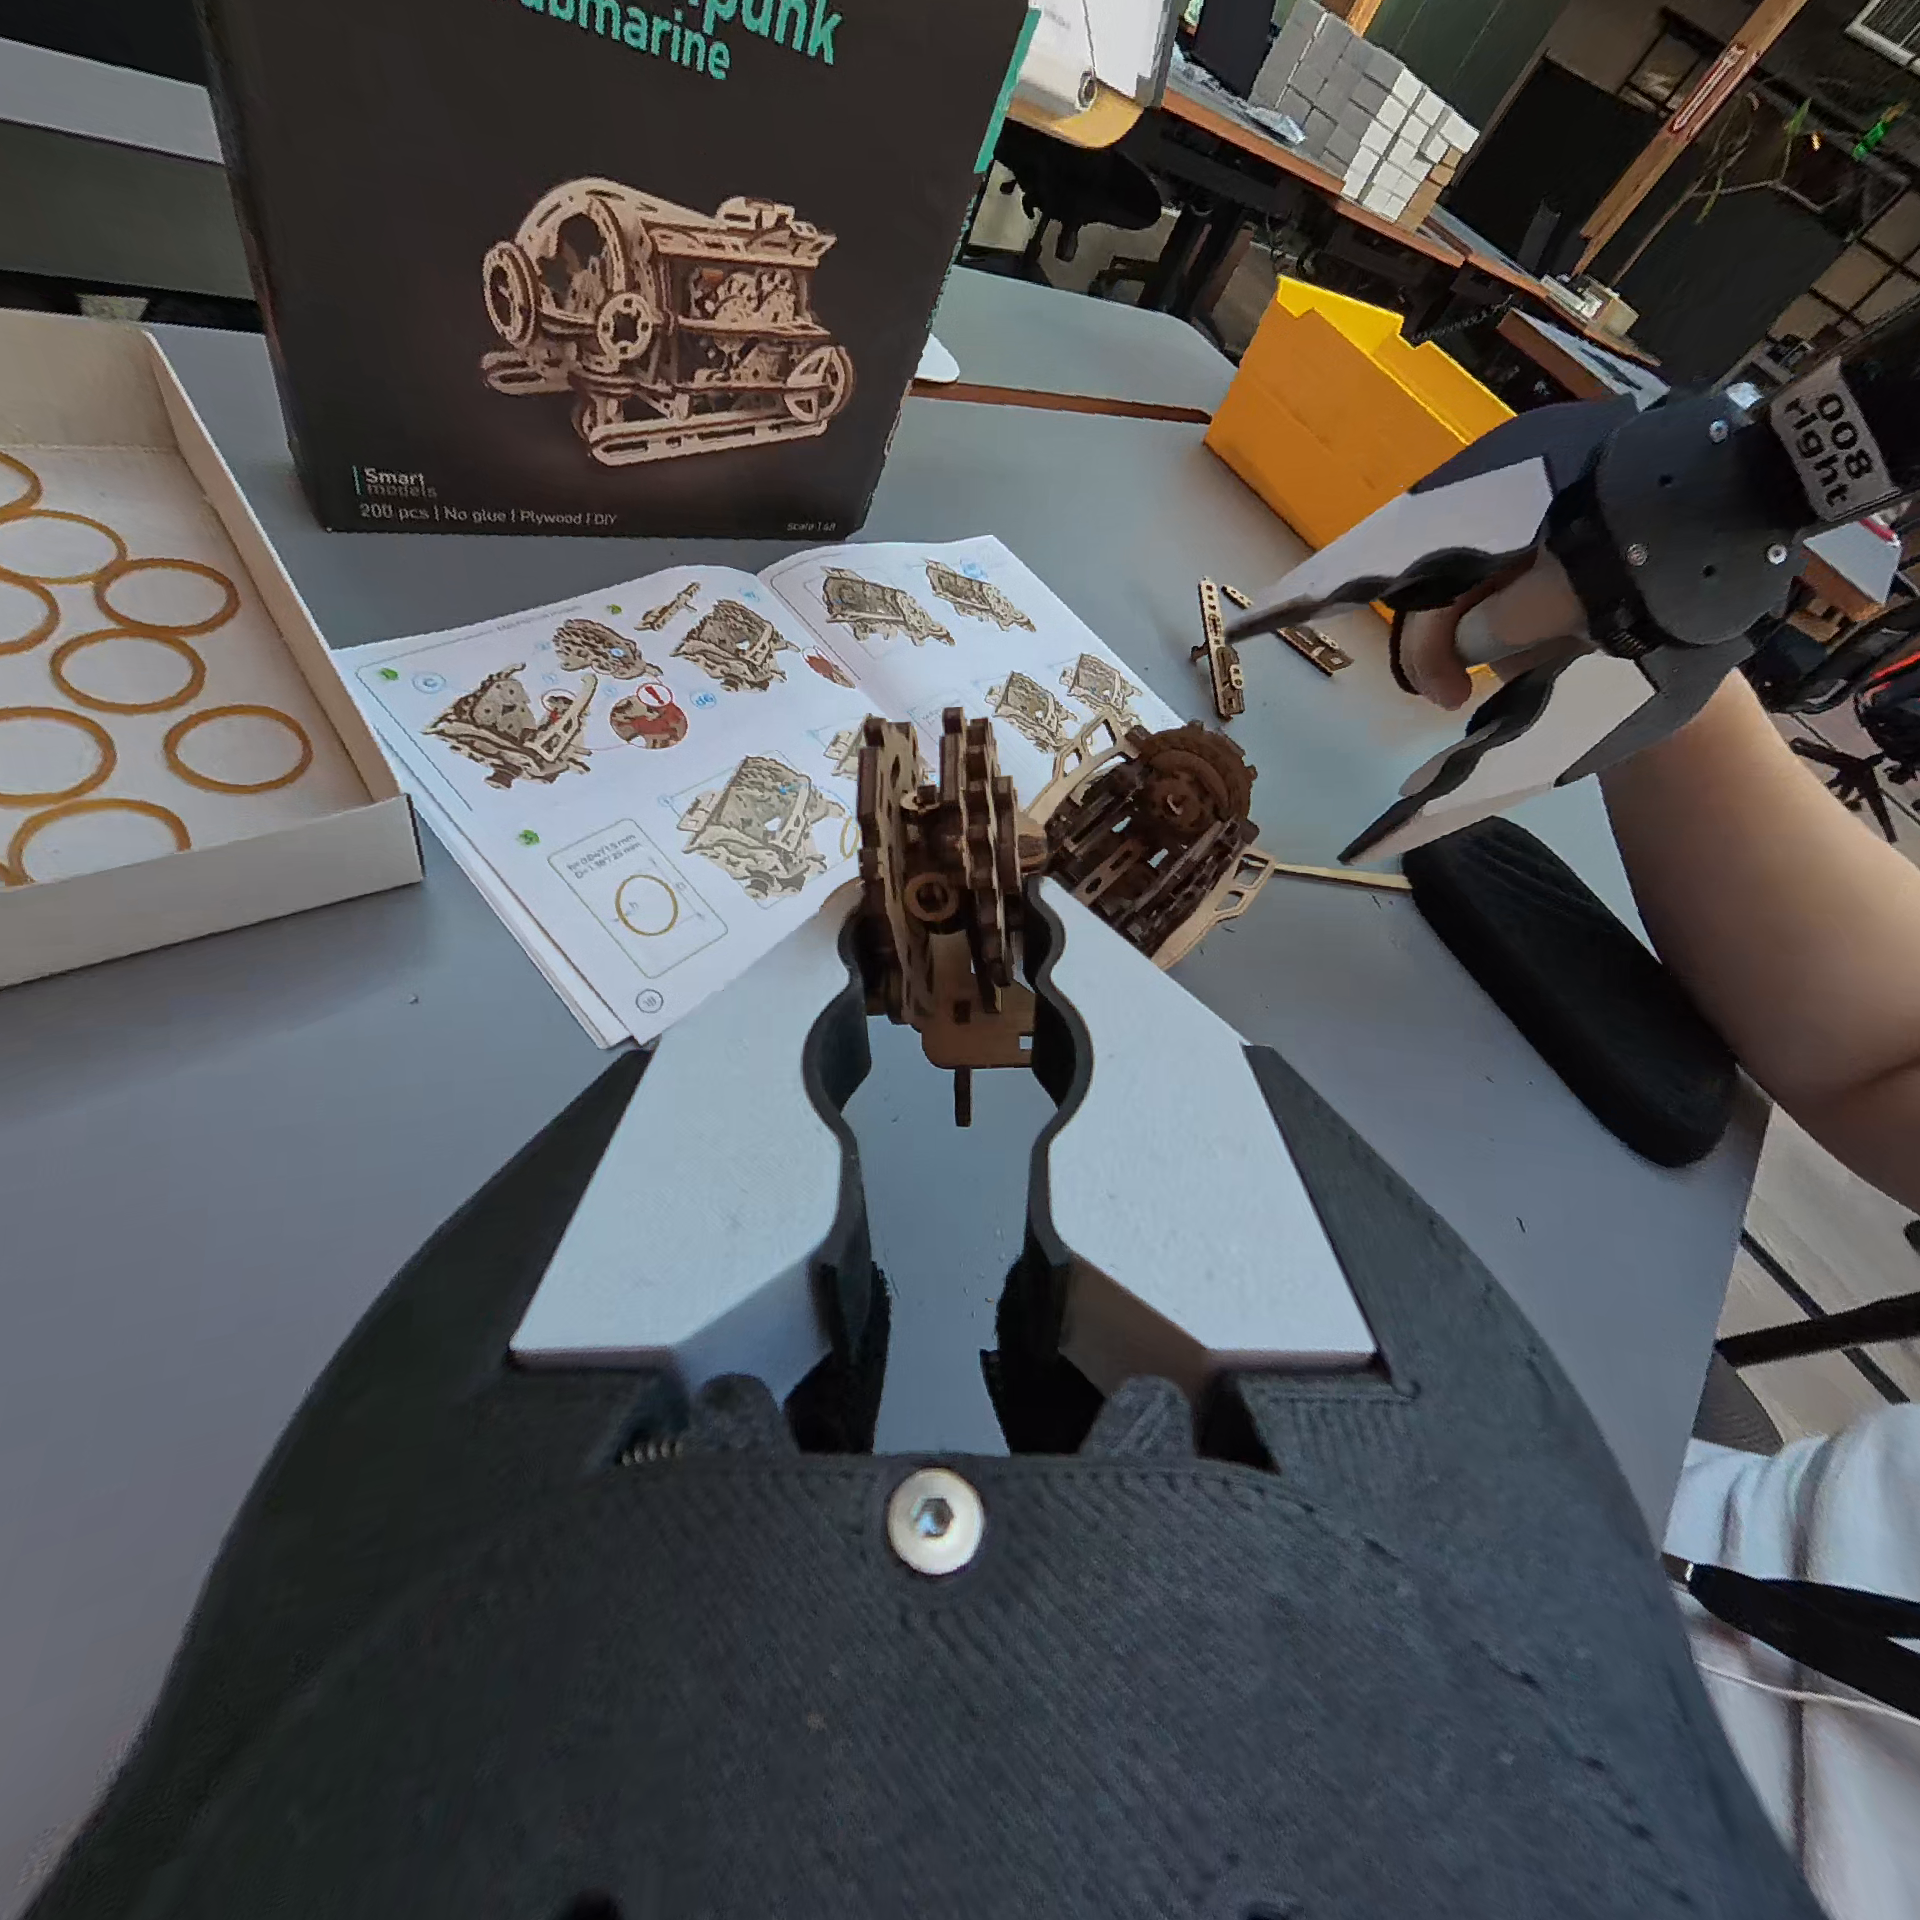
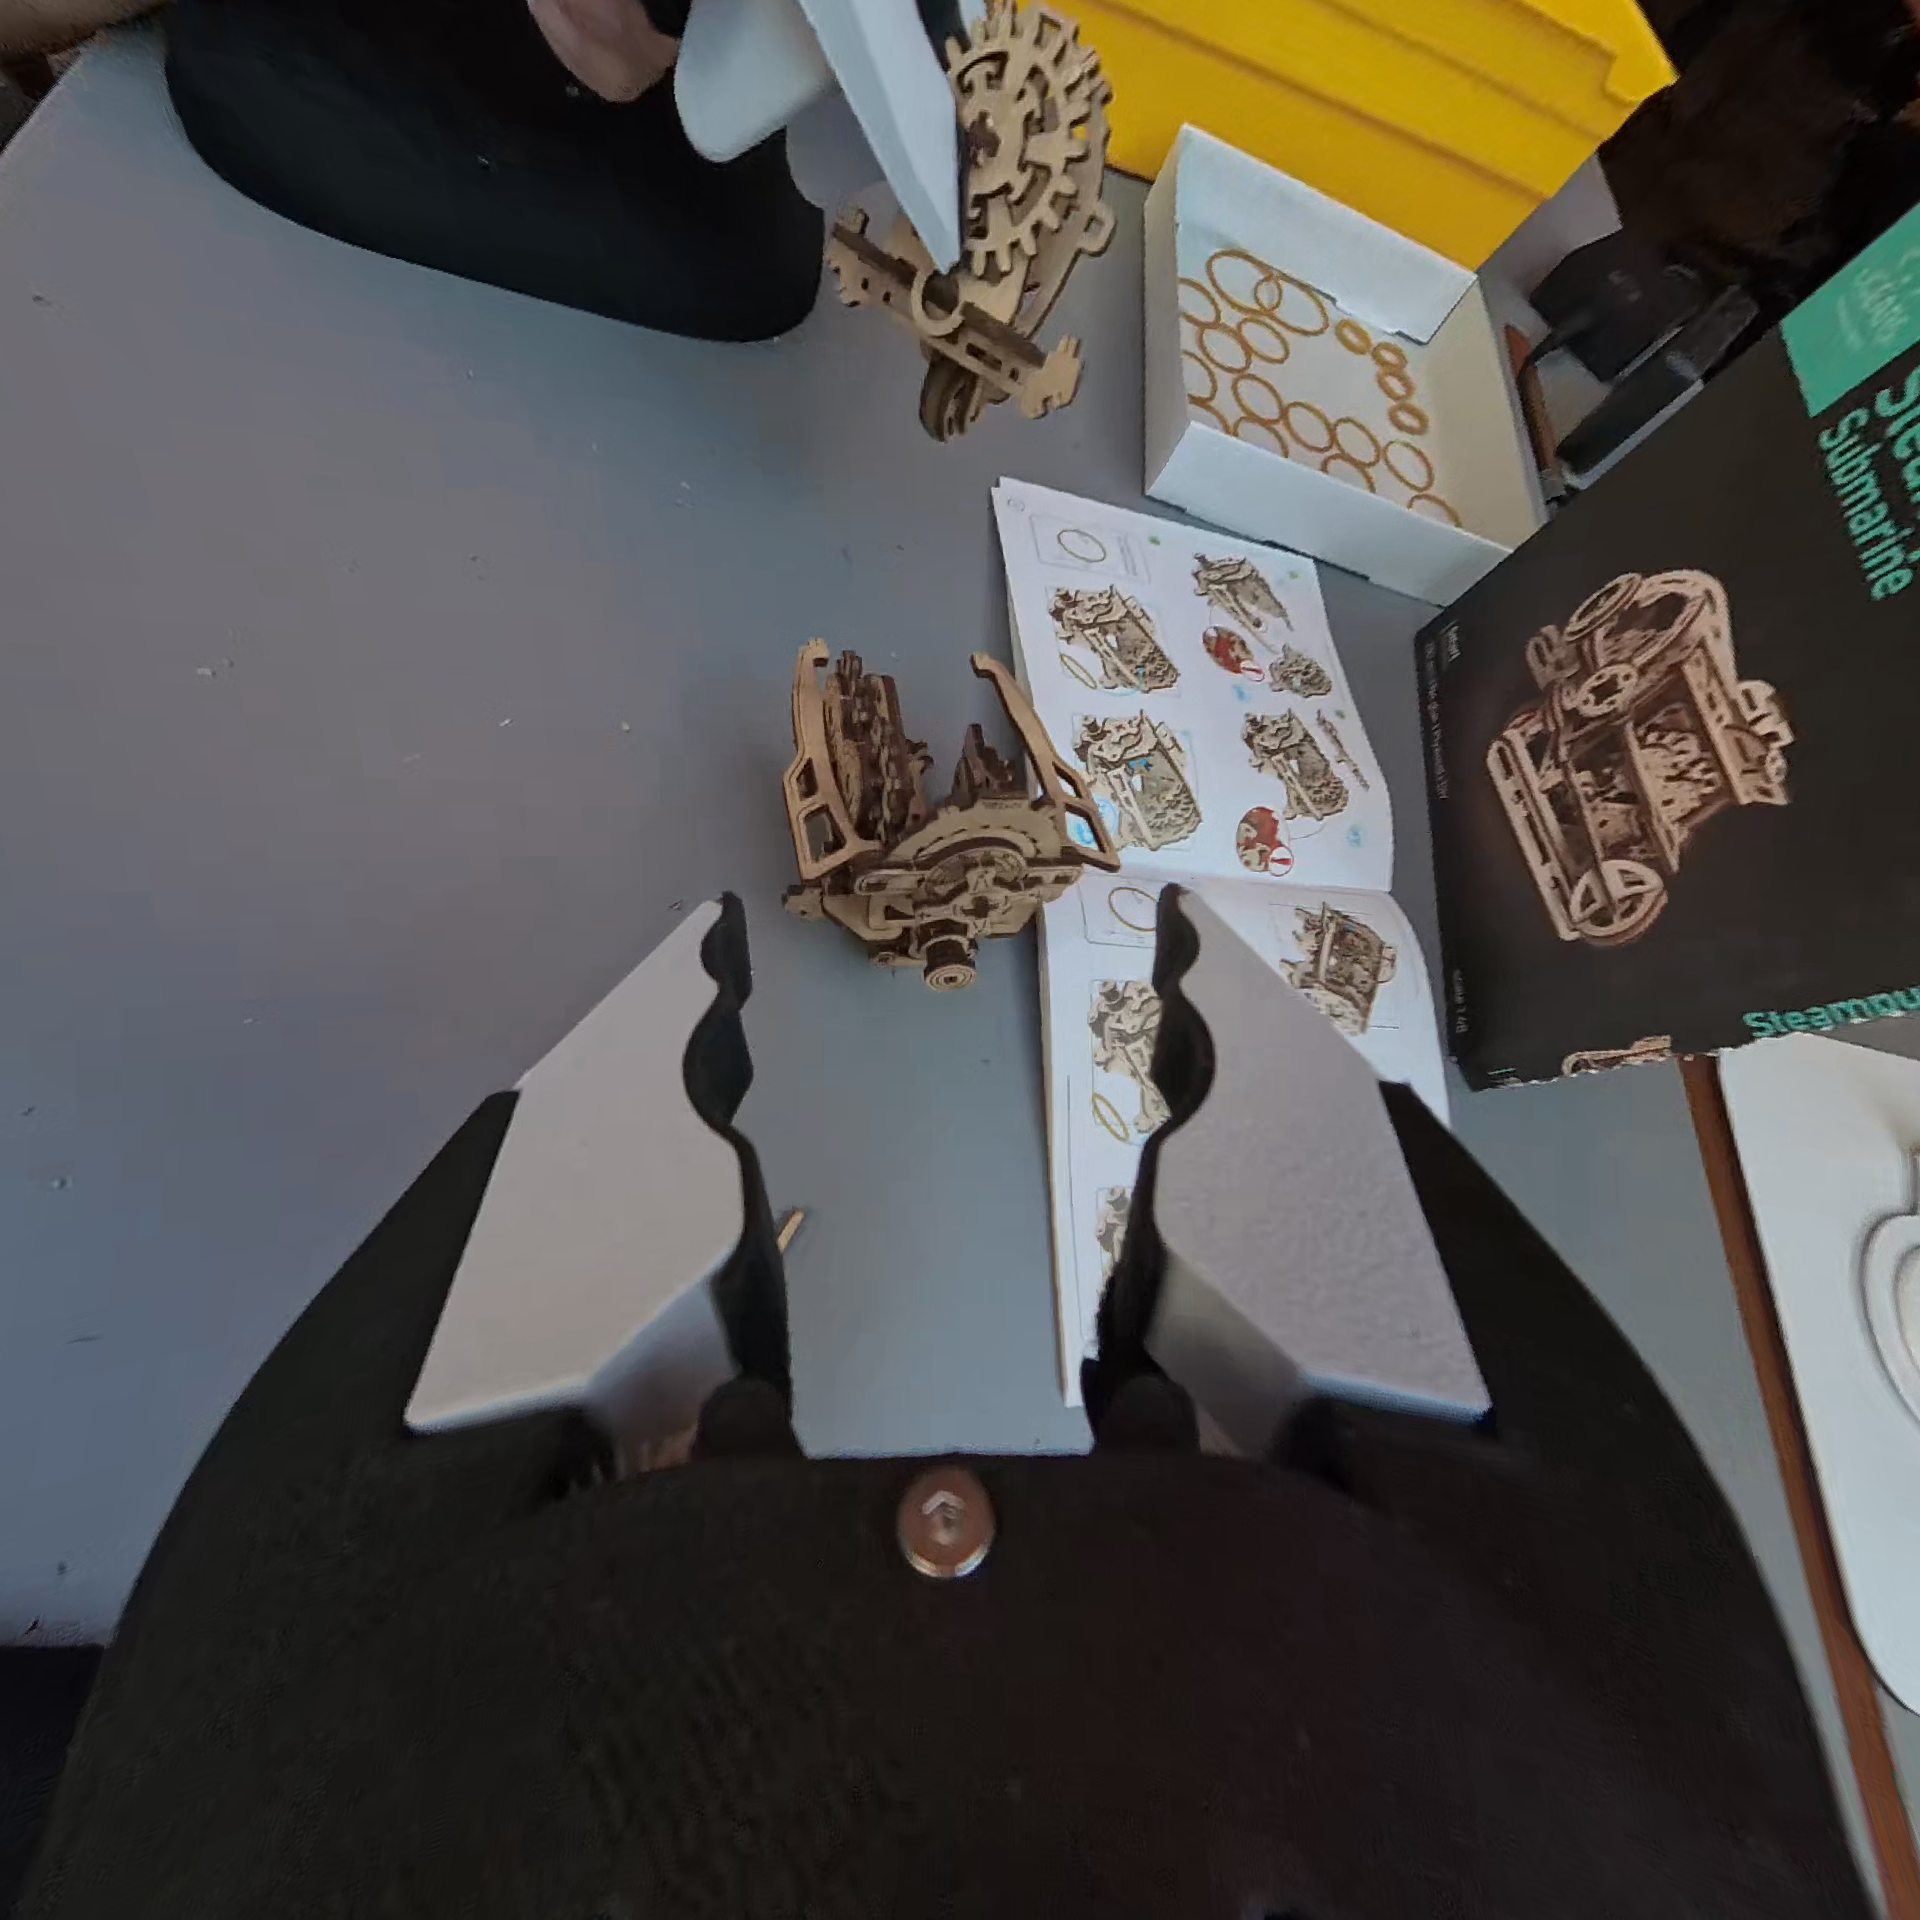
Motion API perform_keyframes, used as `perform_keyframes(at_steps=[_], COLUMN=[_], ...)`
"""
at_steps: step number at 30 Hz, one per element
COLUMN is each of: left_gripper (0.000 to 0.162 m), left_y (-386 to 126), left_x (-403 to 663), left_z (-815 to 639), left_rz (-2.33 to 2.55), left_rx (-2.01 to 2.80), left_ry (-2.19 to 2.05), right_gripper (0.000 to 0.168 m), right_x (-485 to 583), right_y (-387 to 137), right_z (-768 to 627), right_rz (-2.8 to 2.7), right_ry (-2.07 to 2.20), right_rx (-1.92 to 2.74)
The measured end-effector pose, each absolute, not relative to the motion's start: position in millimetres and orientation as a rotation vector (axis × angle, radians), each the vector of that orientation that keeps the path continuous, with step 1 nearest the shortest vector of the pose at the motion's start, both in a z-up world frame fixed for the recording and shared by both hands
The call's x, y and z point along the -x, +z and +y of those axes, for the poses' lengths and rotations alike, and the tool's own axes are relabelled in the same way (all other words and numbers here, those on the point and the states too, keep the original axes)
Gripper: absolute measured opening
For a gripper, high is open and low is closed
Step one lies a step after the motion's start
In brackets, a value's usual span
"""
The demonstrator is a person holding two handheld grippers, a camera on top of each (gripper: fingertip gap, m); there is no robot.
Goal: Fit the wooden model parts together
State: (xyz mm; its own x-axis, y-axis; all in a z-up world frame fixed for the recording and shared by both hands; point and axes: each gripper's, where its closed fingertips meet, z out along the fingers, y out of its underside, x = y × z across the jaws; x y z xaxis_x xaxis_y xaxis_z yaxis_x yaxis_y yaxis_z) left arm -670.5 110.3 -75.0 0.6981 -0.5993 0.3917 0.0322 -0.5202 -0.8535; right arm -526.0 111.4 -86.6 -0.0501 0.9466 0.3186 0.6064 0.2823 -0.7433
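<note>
My left gripper (image 1: 943,909) is shut on a wooden gear assembly (image 1: 935,831) and holds it upright above the grey table (image 1: 312,1091). In the right wrist view the same gear assembly (image 2: 1023,197) hangs at the top, with a left finger (image 2: 894,135) across it. A second wooden subassembly (image 1: 1153,831) with curved arms stands on the table just right of it. My right gripper (image 2: 948,902) is open and empty, hovering just short of that subassembly (image 2: 914,821). The right gripper (image 1: 1294,738) also shows in the left wrist view, open, at the right.
An open instruction booklet (image 1: 665,748) lies beside the parts. The dark kit box (image 1: 582,260) stands behind it. A white tray (image 1: 281,613) of rubber bands is at the left, a yellow bin (image 1: 1340,416) at the back right, a black wrist rest (image 1: 1558,987) at the right. Loose wooden strips (image 1: 1221,655) lie near the bin. The left gripper's tips are roughly 15 centimeters from the right gripper's.
</note>
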Motion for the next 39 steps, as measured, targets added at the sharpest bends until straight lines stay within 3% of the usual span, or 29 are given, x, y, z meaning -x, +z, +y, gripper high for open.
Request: perform_keyframes(at_steps=[9, 11, 16, 19, 31, 39], left_gripper=[0.024, 0.024, 0.024, 0.024, 0.024, 0.024], left_y=[-99, -103, -109, -111, -111, -111], left_x=[667, 665, 662, 660, 663, 667], left_z=[128, 127, 126, 125, 122, 124], left_rz=[0.401, 0.395, 0.413, 0.418, 0.332, 0.308], left_rx=[2.05, 2.06, 2.079, 2.084, 2.088, 2.085], left_ry=[-0.76, -0.77, -0.752, -0.751, -0.874, -0.836], right_gripper=[0.061, 0.047, 0.036, 0.012, 0.014, 0.044], right_x=[530, 533, 536, 536, 538, 533], right_y=[-123, -126, -136, -135, -136, -129], right_z=[121, 119, 118, 115, 110, 106], right_rz=[-1.745, -1.749, -1.757, -1.759, -1.723, -1.695], right_ry=[0.723, 0.754, 0.795, 0.802, 0.781, 0.815], right_rx=[1.547, 1.55, 1.583, 1.577, 1.602, 1.625])
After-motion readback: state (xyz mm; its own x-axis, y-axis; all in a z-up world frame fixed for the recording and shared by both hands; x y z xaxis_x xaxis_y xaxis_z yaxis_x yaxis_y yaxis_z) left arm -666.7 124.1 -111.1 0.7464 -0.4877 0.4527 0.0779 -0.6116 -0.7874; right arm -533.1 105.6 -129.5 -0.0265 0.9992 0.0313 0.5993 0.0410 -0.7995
